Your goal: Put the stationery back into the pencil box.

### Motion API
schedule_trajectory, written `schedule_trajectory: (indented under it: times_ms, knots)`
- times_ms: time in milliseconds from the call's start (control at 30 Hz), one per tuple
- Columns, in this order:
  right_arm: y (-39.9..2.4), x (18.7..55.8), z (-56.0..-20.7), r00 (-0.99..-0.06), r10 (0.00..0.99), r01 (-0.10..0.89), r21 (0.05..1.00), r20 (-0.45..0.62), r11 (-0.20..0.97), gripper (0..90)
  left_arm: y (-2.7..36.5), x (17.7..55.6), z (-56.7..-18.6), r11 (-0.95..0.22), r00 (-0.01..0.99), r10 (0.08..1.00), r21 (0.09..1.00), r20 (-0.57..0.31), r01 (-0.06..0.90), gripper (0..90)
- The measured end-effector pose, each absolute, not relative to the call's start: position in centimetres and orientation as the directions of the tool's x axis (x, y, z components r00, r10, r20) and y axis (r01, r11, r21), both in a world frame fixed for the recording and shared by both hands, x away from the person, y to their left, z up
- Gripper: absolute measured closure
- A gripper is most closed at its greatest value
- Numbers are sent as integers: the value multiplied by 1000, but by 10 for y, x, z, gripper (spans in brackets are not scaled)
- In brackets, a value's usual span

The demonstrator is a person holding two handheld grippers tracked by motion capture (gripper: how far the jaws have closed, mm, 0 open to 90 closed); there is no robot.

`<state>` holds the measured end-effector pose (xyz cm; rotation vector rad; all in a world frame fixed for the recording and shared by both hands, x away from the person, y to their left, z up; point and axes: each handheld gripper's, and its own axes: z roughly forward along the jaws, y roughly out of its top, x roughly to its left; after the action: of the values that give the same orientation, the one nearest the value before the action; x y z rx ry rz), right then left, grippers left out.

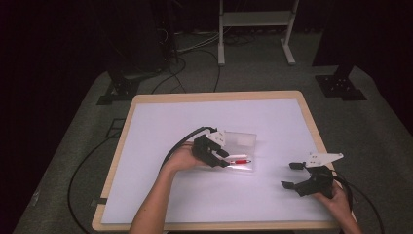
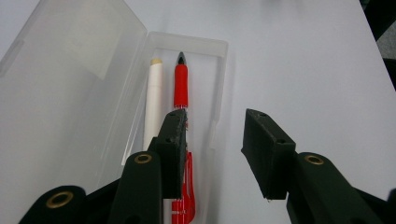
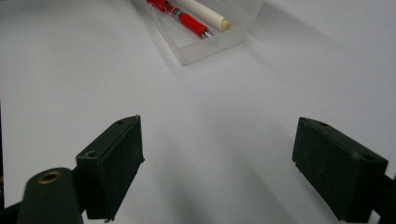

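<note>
The red plastic pen [image 2: 180,86] lies in the clear plastic case [image 2: 217,51] beside a white pen [image 2: 153,100]. The left gripper [image 2: 212,135] fingers stand partly open, holding nothing; it should lift straight away without catching the case. The right gripper [image 3: 217,168] waits wide open, empty, near right.

Bright tabletop, dark room around it

In the high view the white table [image 1: 272,117] glows under overhead light while the floor and background sink into near black, and the picture is soft and grainy. In both gripper views the nearby black jaws are slightly blurred, and faint soft shadows fall on the white surface beside the clear case [image 3: 210,44].
</note>
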<state>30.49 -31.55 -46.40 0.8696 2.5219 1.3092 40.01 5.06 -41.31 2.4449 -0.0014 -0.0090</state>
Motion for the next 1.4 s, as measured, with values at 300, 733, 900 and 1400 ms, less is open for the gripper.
schedule_trajectory:
  times_ms: [300, 733, 900, 1400]
  knots:
    - [-314, 305, -464, -816, 568, 419, 789, 109, 450, 154, 56, 392, -415, -748, 1000, 0, 664, -3, 2, 564]
    - [-312, 305, -466, -818, 565, 421, 783, 109, 458, 154, 65, 386, -413, -735, 1000, 11, 678, -8, 14, 535]
    - [-309, 307, -467, -817, 566, 429, 777, 116, 461, 153, 69, 383, -413, -733, 1000, 19, 680, -8, 19, 525]
    - [-307, 307, -469, -815, 567, 436, 769, 118, 466, 153, 84, 375, -411, -722, 999, 49, 691, -4, 38, 491]
